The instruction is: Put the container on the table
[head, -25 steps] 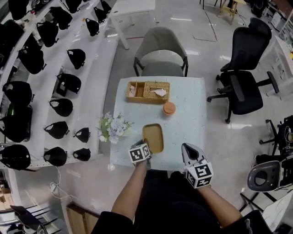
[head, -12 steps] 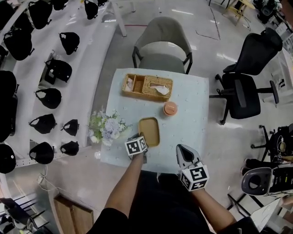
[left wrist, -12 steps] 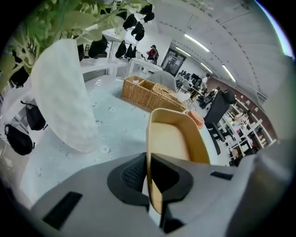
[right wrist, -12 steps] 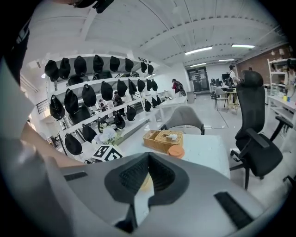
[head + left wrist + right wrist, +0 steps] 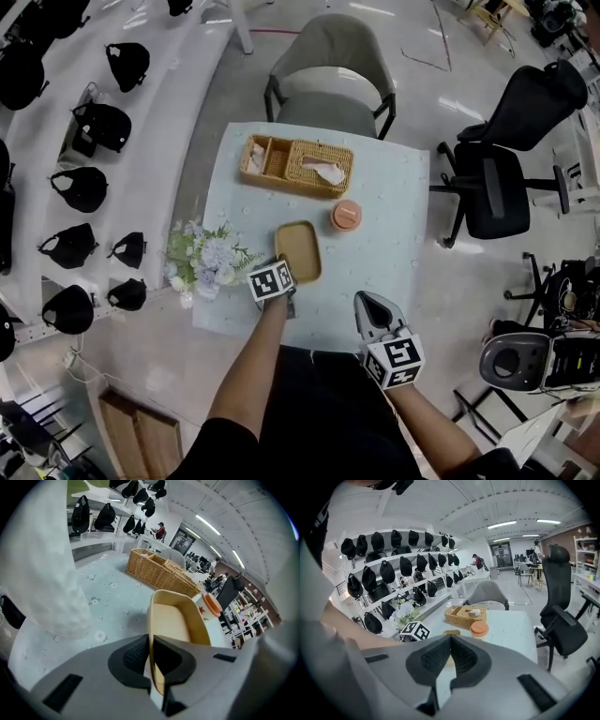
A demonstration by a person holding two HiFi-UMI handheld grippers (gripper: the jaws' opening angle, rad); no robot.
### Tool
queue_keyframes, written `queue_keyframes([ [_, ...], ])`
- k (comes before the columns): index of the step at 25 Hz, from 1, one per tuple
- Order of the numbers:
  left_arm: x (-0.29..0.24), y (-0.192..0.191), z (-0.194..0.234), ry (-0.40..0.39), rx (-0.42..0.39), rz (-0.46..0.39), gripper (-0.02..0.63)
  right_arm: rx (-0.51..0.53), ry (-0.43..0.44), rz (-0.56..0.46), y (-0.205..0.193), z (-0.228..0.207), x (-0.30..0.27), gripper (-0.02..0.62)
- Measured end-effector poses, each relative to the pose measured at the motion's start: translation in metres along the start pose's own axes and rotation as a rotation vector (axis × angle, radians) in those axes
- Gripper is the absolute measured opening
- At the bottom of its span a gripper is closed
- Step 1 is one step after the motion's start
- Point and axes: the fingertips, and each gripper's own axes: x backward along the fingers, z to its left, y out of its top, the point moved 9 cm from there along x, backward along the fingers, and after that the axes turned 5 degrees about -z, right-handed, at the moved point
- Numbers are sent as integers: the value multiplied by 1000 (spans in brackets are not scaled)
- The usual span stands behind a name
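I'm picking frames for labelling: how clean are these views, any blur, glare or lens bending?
Head view: sharp and evenly lit, but the wide lens bows the shelves and table edges. Left gripper view: strong fisheye with dark corners; the container is crisp, while a big white shape close at left is out of focus. Right gripper view: ceiling lights glare mildly; far room stays clear.

Head view: steeply down onto counter (image 5: 394, 216). Left gripper view: low, close over counter. Right gripper view: farther back, same counter.
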Motion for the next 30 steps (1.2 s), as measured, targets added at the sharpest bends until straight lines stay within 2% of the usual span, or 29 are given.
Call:
queue_keyframes([
  [10, -26, 8, -3, 23, -5, 15, 11, 21, -2, 34, -7, 4, -10, -2],
  [17, -39, 17, -7, 35, 57, 28, 11, -4, -8, 45, -15, 8, -12, -2],
  [23, -52, 27, -12, 54, -7, 39, 11, -12, -34, 54, -18, 2, -10, 0],
  [30, -65, 36, -22, 40, -59, 52, 11, -36, -69, 47, -18, -12, -8, -1],
])
